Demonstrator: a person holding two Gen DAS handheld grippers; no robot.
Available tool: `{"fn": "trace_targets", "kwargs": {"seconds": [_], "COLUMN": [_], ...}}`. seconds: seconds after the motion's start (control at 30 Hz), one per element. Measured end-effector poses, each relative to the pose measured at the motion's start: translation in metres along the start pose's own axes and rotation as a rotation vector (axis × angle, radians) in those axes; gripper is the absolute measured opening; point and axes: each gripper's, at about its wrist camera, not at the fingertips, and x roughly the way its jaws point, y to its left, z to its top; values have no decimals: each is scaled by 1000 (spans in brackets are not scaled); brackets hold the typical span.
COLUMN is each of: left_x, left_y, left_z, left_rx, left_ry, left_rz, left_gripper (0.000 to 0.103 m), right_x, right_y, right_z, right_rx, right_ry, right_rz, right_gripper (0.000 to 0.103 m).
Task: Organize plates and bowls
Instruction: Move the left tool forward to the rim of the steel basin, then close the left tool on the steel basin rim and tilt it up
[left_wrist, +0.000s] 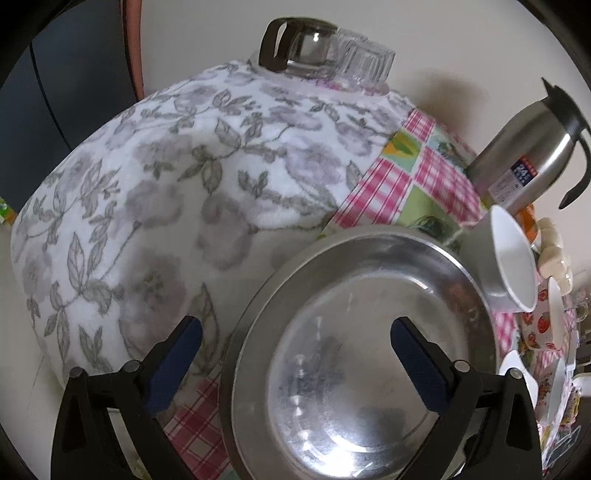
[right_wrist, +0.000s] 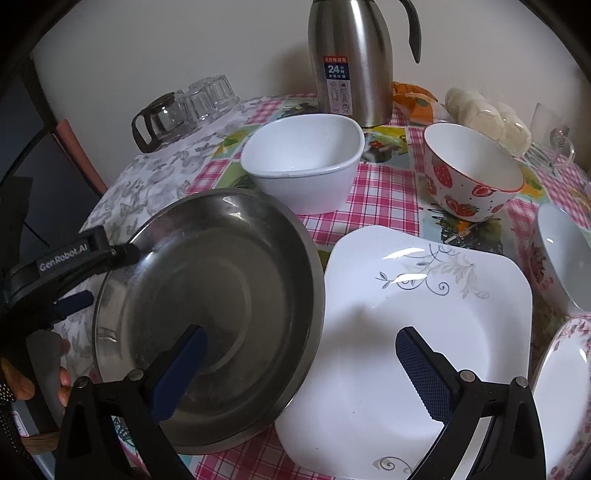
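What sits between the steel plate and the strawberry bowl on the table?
In the right wrist view, the white square bowl sits between the steel plate and the strawberry bowl, toward the back.

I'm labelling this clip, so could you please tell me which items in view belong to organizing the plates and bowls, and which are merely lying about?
Belongs to the job:
steel plate
square white plate
white square bowl
strawberry bowl
floral bowl
pink-rimmed plate

Just lying about:
steel thermos jug
glass carafe
upturned glasses
floral towel
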Motion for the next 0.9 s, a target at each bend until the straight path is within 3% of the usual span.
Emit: {"fn": "trace_targets", "kwargs": {"seconds": [0.1,0.23,0.3,0.37,0.47,0.6,0.9], "left_x": [3,6,6,5,5,7,4], "left_y": [2,5,6,9,13,20,37], "left_z": [0,-1,-2,-1,0,-1,-1], "left_rx": [-7,-24,-31,-39,-58,-82,-139], "left_ry": [19,38,36,37,36,50,46], "left_rz": [2,-2,5,12,30,57,83], "left_gripper": [82,65,61,57,44,32,32], "right_x": [-1,-2,-1,0,3,3,1], "right_y": [-2,-7,-7,-5,-1,1,5], "right_z": [0,2,1,1,-1,-2,-3], "right_rx": [18,41,45,38,20,7,-23], "right_ry": [-7,-2,3,10,26,22,26], "right_rz": [-21,-25,-7,10,32,34,62], "right_gripper": [99,80,70,48,33,32,29]}}
